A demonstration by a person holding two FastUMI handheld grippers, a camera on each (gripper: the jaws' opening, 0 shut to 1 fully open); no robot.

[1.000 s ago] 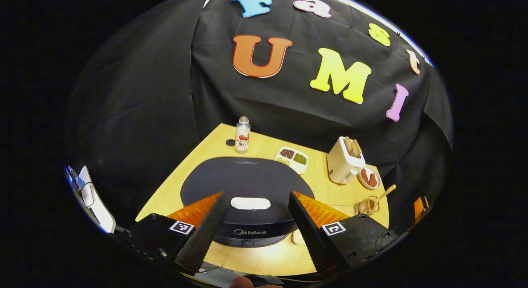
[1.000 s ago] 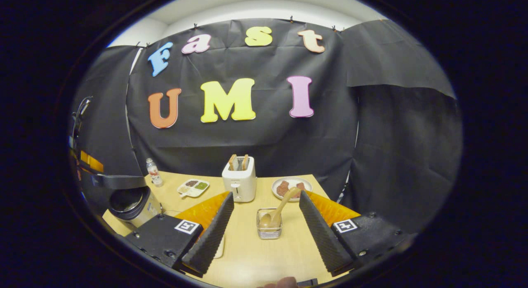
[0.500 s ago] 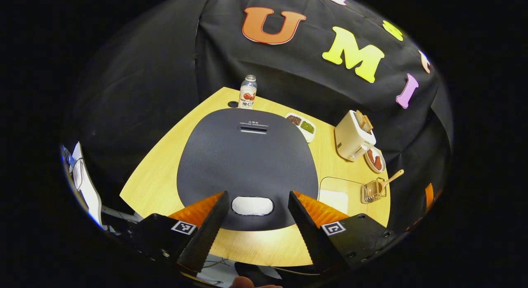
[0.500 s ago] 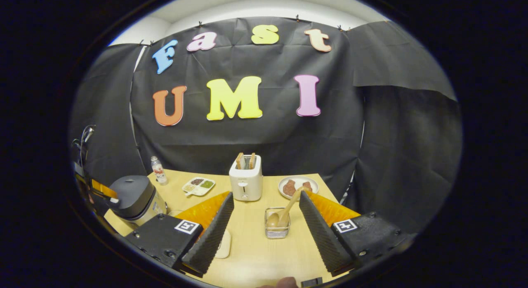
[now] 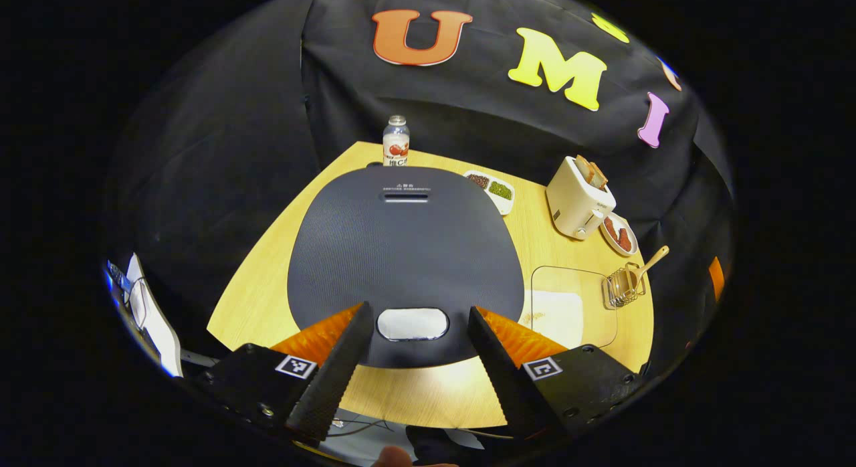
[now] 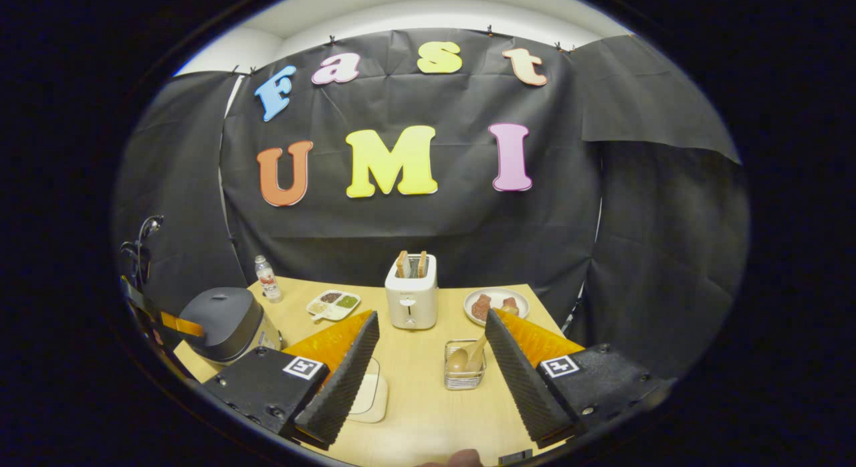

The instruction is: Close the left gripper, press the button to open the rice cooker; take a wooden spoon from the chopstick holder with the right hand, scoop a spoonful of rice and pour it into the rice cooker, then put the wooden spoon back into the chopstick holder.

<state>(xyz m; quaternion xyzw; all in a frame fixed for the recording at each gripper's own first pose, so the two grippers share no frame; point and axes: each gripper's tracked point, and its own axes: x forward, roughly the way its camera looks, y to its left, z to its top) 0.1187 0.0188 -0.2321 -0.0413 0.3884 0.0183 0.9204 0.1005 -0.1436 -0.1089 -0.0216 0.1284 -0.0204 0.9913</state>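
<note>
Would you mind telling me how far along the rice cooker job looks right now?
Nothing looks done: the rice cooker lid is shut. In hand: the left gripper hangs open over the button, its fingers either side, not yet closed for the press. Left: press it, then the open right gripper takes the wooden spoon from the chopstick holder, scoops rice, pours and returns it.

Wooden spoon [image 6: 470, 352] in chopstick holder [image 6: 464, 375]
</note>
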